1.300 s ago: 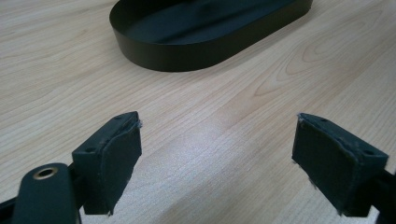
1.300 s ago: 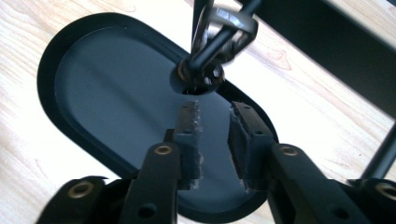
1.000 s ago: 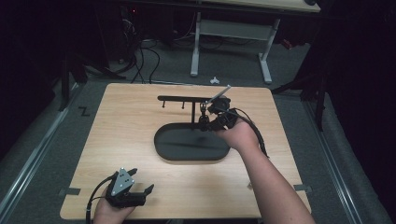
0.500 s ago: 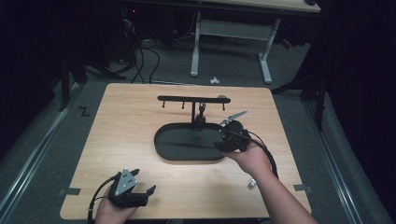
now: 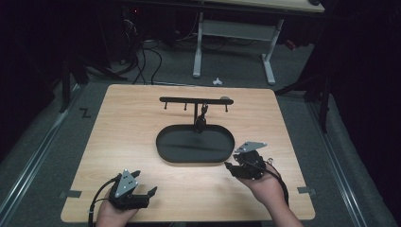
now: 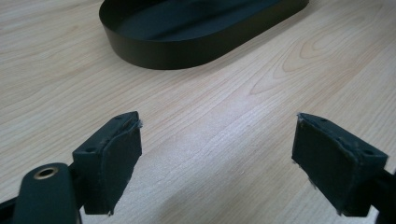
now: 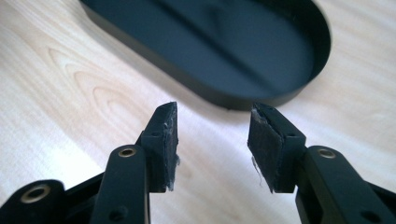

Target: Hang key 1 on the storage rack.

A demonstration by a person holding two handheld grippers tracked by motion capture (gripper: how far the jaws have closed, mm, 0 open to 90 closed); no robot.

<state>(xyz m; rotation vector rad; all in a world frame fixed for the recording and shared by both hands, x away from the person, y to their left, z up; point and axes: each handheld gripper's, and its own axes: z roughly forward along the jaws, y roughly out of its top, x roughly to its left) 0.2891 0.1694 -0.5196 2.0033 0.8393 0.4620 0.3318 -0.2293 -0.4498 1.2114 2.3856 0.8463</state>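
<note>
High view, tray [image 5: 170, 153]: table centre, black oval.
Right gripper [image 5: 232, 166]: at tray's 4 o'clock, jaws apart, just been opening, nothing between.
Left gripper [image 5: 145, 189]: at tray's 7 o'clock, jaws wide, empty.

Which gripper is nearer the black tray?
Right. The right gripper sits just off the black tray's near right end, jaws open and empty. The left gripper rests farther back, near the table's front edge.

A dim room surrounds the light wooden table [image 5: 142, 123]; grey carpet [image 5: 56, 156] lies around it; beyond its far edge stand a white-legged desk [image 5: 267, 56] and tangled black cables [image 5: 142, 61].
</note>
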